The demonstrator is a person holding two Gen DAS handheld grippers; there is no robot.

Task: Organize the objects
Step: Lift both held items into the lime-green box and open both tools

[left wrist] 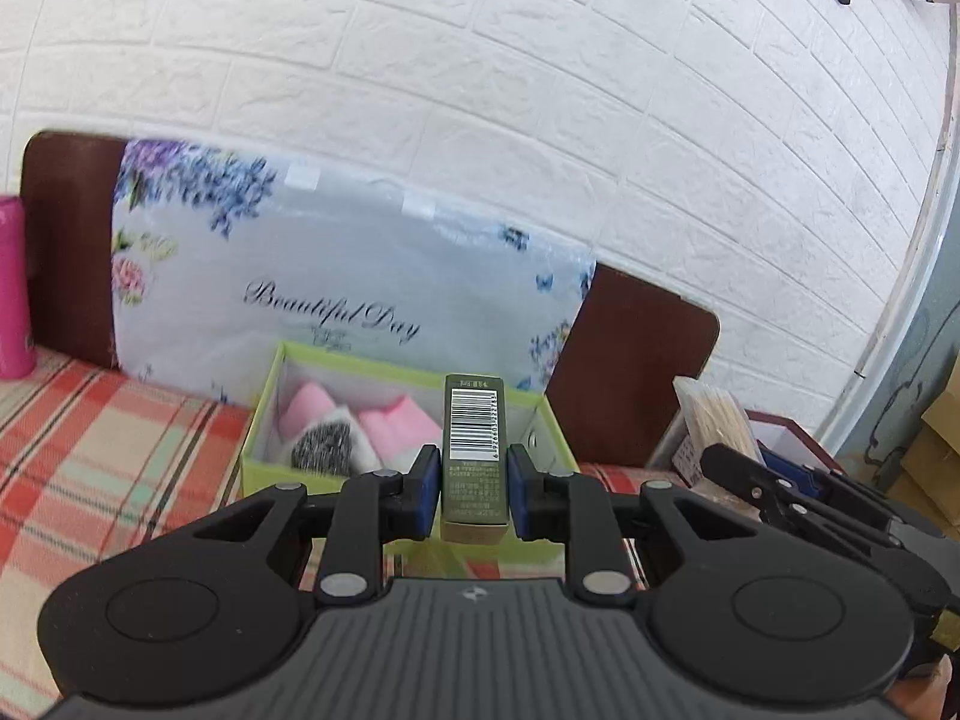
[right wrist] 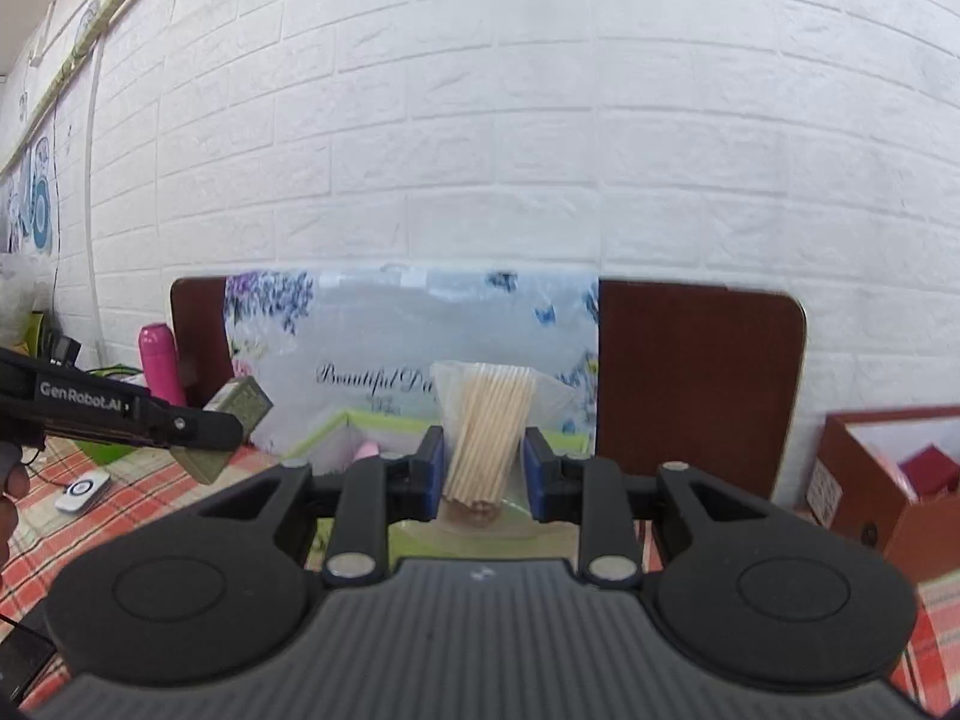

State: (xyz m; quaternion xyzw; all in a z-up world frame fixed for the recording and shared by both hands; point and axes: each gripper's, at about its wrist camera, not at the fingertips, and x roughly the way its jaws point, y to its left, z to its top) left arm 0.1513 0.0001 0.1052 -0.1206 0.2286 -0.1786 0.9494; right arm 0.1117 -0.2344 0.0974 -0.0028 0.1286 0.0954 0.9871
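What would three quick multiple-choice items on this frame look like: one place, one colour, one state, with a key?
1. Where is the green bin?
A. on the plaid cloth, in front of the floral bag
B. on the floor
C. inside the brown box

2. What colour is the bottle at far left?
A. blue
B. pink
C. white

3. What do the right tongs hold?
A. nothing
B. a sock
C. a bag of sticks

Key:
1 A, the bin sits on the cloth with the bag behind it.
2 B, it is plainly pink.
3 C, the sticks are pinched between the blue pads; the left tongs hold a small olive box.
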